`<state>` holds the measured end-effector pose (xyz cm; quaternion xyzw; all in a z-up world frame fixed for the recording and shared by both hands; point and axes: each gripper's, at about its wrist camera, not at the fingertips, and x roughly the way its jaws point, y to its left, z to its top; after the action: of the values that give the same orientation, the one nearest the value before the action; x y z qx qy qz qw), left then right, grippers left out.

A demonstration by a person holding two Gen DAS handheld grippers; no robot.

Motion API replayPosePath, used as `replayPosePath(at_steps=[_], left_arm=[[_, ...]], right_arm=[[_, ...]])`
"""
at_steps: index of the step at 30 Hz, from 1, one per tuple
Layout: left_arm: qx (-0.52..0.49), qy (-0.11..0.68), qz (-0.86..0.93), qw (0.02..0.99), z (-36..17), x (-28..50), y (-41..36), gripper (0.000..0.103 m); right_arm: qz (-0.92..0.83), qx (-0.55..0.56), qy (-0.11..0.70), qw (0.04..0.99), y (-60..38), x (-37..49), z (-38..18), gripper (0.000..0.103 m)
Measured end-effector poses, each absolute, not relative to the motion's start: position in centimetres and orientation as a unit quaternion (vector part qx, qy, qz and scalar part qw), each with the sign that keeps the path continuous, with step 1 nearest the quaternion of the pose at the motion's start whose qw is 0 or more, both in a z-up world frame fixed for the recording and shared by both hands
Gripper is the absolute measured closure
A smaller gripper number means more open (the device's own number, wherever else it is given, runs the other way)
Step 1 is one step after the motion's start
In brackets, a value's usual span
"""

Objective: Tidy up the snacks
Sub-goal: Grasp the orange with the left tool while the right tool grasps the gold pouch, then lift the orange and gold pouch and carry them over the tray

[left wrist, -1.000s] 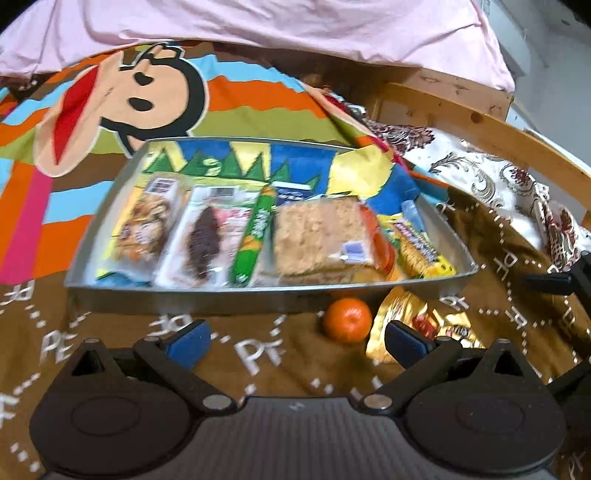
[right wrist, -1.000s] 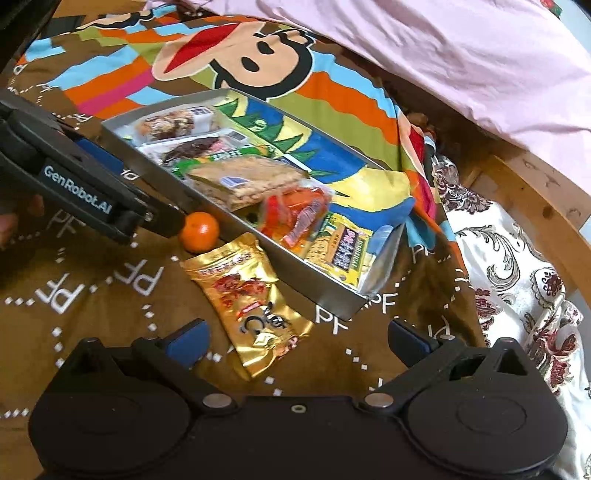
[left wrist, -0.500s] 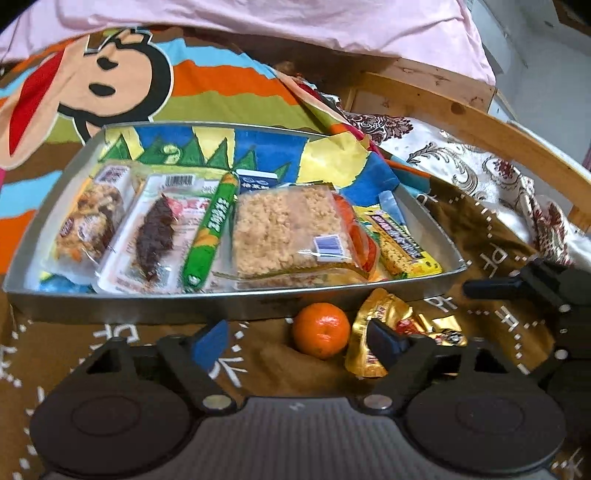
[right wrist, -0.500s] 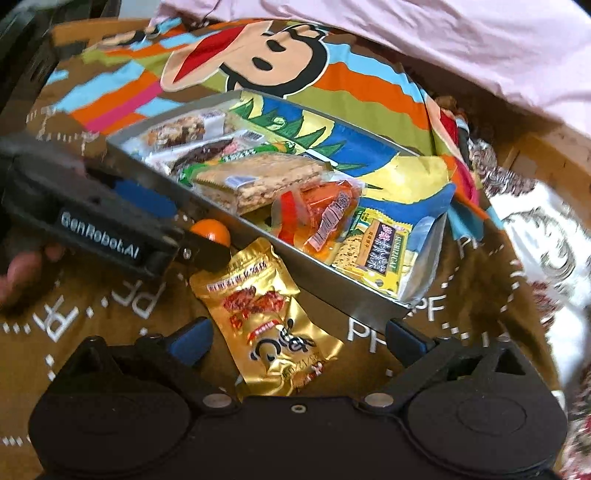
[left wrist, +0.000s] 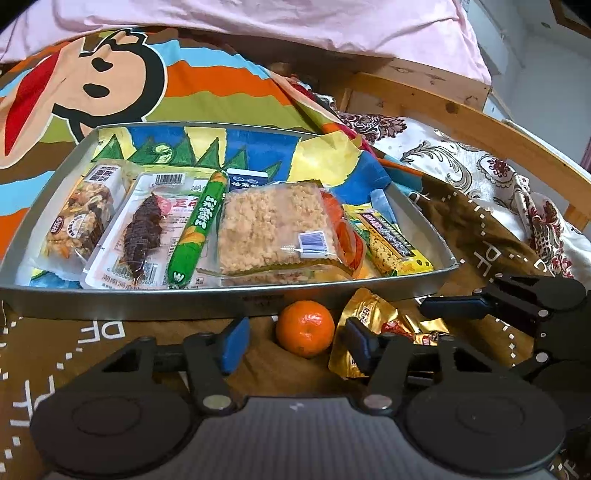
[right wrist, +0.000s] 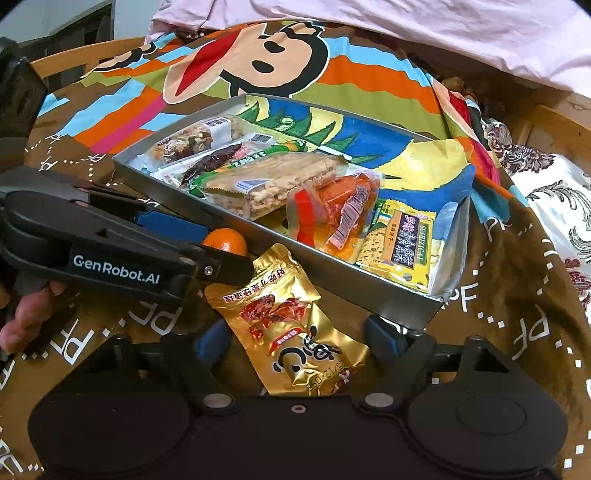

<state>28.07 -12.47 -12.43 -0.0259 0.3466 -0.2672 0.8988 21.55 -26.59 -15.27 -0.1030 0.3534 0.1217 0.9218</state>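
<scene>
A small tangerine point(left wrist: 304, 328) lies on the brown blanket just in front of the metal tray point(left wrist: 147, 302). It sits between the blue pads of my left gripper point(left wrist: 295, 345), whose jaws are closing with gaps on both sides of the fruit. A gold foil snack packet point(right wrist: 291, 332) lies beside the tangerine point(right wrist: 225, 240), between the pads of my right gripper point(right wrist: 297, 343). Those jaws are closing too and are not pressing on the packet. In the right wrist view my left gripper point(right wrist: 227, 253) reaches in from the left. The tray point(right wrist: 332, 273) holds several wrapped snacks.
The bed carries a striped cartoon-monkey blanket point(left wrist: 110, 81) and a pink quilt point(left wrist: 258, 22) behind the tray. A wooden bed rail point(left wrist: 461, 114) runs along the right. A finger point(left wrist: 458, 308) of the right gripper juts in over the gold packet point(left wrist: 373, 314). A hand point(right wrist: 26, 314) holds the left gripper.
Both grippers' jaws have narrowed. The left one has slid right until the tangerine sits between its pads; the right one has settled lower over the gold packet.
</scene>
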Motion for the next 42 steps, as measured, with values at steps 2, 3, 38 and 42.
replayPosePath(at_steps=[2,3,38,42], left_arm=[[-0.040,0.340,-0.274,0.899,-12.3,28.0,-12.3,0.052],[-0.050,0.337,-0.278,0.898,-12.3,27.9,-12.1,0.055],[-0.034,0.338,-0.241,0.909,-8.5,23.1,-9.8,0.068],[-0.030,0.303,-0.232,0.924,-6.0,22.3,-9.7,0.068]], right_arm=[[0.120,-0.107,0.353,0.922,-26.5,21.5,-15.3,0.022],[0.120,-0.108,0.353,0.922,-26.5,21.5,-15.4,0.022],[0.032,-0.325,0.293,0.899,-20.6,14.4,-13.9,0.065],[0.000,-0.315,0.247,0.916,-20.7,13.2,-11.9,0.065]])
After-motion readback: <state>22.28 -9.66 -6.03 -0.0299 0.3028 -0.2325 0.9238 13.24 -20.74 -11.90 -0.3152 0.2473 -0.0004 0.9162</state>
